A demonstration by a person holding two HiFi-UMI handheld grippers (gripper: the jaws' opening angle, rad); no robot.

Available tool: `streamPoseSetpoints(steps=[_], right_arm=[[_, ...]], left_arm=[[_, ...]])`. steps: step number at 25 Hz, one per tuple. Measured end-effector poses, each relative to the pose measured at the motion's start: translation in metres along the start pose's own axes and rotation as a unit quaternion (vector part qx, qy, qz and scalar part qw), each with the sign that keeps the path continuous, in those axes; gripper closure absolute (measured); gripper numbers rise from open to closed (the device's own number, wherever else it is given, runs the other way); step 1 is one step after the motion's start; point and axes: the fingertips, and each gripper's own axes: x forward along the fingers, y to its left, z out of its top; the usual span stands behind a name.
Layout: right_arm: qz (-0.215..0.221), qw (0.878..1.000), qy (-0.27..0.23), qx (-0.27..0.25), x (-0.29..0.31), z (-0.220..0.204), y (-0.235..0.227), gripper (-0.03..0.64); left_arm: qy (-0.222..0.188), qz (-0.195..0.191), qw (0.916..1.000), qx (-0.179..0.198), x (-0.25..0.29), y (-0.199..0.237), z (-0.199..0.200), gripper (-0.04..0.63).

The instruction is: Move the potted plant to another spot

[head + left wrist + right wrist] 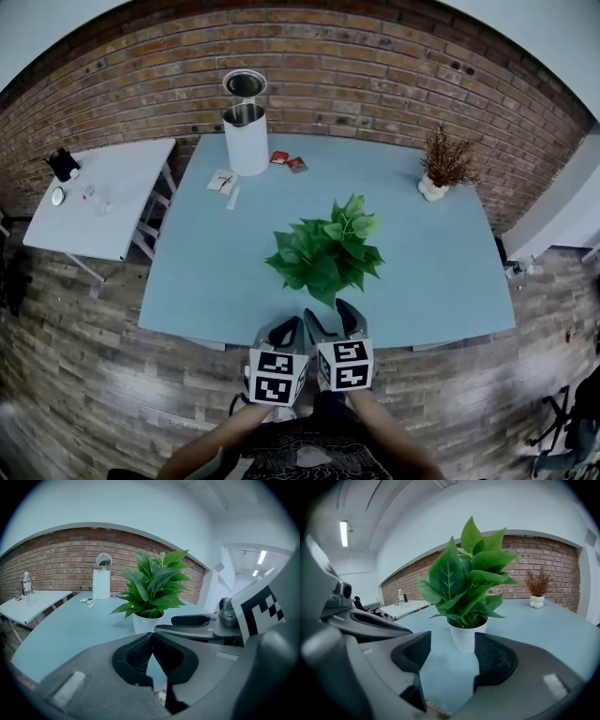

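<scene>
Off at nine o'clock, a small white side table (112,202) stands beside the blue table (206,281). A white canister (247,141) sits at the far edge, at eleven o'clock from the table's middle. Over the near edge, the left tool (286,330) has its jaws pinched together on nothing. At its one o'clock stands the potted plant (328,251), near the table's middle. The right tool (337,317) has its jaws parted, and the white pot (466,637) stands just beyond them, untouched. A dried plant (442,167) sits at two o'clock.
</scene>
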Motion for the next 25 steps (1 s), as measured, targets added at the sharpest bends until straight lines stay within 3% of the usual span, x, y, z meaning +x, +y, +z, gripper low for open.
streamPoseSetpoints(steps=[13,25], right_arm=[[0.021,1.0,0.021,-0.011,0.052,0.001,-0.027,0.176],[0.031,0.998,0.034,-0.037,0.088,-0.002,-0.031,0.129]], left_arm=[[0.014,0.039,0.9989,-0.023,0.033,0.014,0.008,0.597],[0.021,0.074,0.9963,-0.038,0.038,0.033,0.01,0.595]])
